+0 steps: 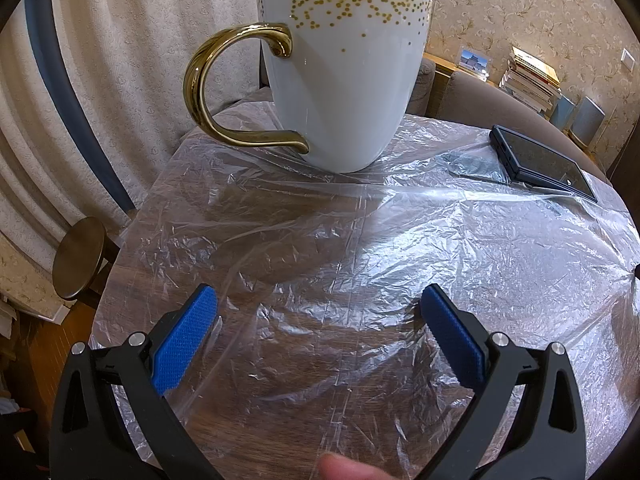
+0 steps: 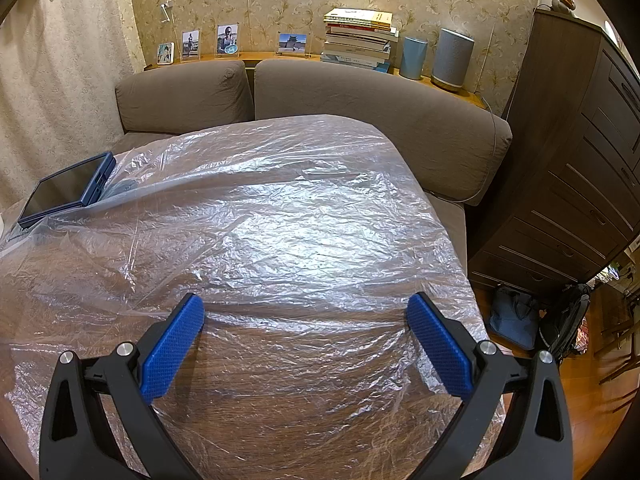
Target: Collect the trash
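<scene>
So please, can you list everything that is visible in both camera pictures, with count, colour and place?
plastic sheet: one, clear, crinkled, spread over the table
table: one, dark wood, under the sheet
mug: one, white with gold dots and gold handle, far left of table
tablet: one, dark, far side of table
sofa: one, brown, behind the table
books: one stack, on the shelf behind the sofa
photo frames: four, on the same shelf
cabinet: one, dark brown, right
stool: one, brown, left on floor
left gripper: black, blue pads, open
right gripper: same, open
</scene>
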